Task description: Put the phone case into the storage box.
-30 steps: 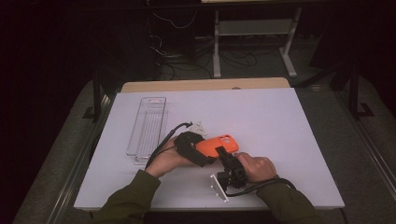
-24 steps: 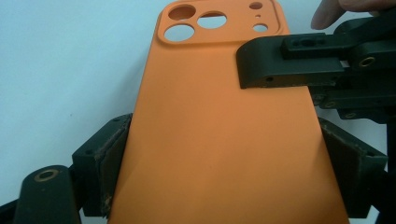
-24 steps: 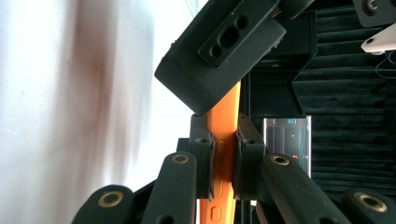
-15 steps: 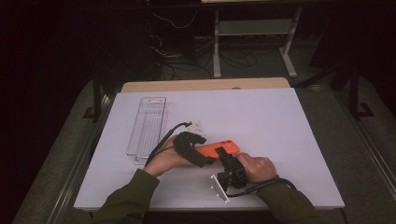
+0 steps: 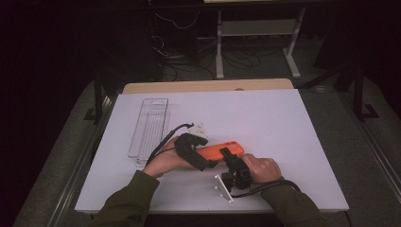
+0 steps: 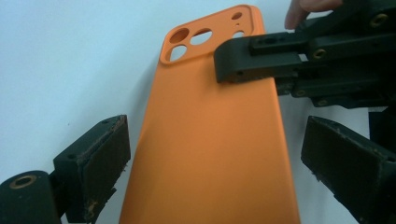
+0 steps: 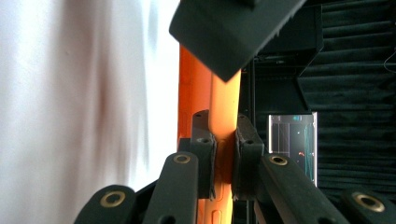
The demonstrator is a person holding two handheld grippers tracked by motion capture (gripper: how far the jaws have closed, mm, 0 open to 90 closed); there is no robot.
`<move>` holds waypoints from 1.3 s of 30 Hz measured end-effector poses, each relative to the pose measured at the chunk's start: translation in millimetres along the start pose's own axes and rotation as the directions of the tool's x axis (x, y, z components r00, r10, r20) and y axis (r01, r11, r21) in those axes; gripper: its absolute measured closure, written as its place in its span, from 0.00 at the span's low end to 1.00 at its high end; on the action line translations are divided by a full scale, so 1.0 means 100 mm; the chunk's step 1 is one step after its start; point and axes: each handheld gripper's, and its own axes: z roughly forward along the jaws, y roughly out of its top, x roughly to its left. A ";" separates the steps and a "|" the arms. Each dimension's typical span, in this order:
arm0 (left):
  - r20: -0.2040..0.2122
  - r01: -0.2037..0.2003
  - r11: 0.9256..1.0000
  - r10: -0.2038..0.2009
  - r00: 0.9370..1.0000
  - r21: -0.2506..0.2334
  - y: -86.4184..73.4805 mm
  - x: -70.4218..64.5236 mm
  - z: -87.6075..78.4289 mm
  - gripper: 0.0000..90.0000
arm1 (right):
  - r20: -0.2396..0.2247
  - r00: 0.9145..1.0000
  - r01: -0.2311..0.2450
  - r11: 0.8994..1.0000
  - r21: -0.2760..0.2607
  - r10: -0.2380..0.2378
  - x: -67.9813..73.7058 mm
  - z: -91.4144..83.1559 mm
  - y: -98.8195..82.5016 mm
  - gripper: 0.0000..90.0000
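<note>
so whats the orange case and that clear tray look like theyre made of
orange phone case: looks like matte silicone or soft plastic, going by the smooth, even, glare-free surface and moulded camera cutouts; the look can't settle which. clear tray: seems to be thin, glossy, see-through plastic, since the white table shows through it and its ribs catch light.

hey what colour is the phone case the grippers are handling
Orange, plain, no pattern. The phone case shows best in the left gripper view.
</note>
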 end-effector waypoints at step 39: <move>-0.048 -0.022 0.990 0.016 0.999 -0.142 -0.18 0.24 -0.33 0.00 | 0.003 0.997 -0.070 0.989 0.134 0.071 -0.23 -0.01 -0.40 0.89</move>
